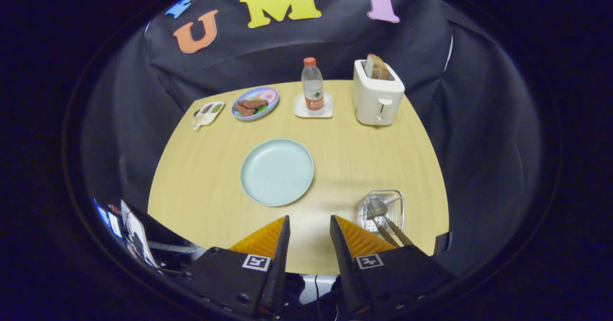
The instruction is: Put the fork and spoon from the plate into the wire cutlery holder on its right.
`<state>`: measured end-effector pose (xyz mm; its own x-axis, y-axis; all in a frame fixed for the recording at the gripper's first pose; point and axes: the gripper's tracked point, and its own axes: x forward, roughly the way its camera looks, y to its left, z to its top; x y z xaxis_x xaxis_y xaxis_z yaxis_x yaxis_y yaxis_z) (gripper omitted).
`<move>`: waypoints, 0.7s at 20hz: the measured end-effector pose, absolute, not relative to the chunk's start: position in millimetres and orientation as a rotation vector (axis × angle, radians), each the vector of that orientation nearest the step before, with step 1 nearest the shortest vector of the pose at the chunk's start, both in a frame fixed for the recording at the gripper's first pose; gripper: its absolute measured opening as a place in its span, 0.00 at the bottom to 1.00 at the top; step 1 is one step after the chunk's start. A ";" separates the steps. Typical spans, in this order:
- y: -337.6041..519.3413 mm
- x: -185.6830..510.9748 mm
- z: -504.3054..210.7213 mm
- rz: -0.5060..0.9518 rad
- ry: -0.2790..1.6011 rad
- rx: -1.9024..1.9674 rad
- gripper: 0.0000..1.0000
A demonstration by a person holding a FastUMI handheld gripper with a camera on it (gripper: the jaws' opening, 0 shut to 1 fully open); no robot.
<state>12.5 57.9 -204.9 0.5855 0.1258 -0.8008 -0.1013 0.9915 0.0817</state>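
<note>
Hovering parted and empty, tongs overlook wooden table; cutlery seemingly fills wire holder.

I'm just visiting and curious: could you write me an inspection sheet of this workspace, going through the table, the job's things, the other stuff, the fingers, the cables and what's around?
Surface: wooden table, tidy.
Job's things: pale plate bare; spoon and a second utensil stand in the wire cutlery holder, right of the plate.
Clutter: toaster with bread, water bottle on a coaster, food plate, small tray, all beyond the plate.
Gripper: fingers apart, holding nothing, short of the plate.
Cables: one below the fingers.
Surroundings: black cloth wall.
</note>
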 end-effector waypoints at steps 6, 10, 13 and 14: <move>93.1 26.0 -137.0 0.137 0.648 0.017 0.61; 113.0 30.2 -79.6 0.112 0.404 -0.028 0.71; 134.7 21.3 -33.3 0.124 0.254 -0.020 0.82; 139.6 16.4 -18.7 0.115 0.208 -0.021 0.85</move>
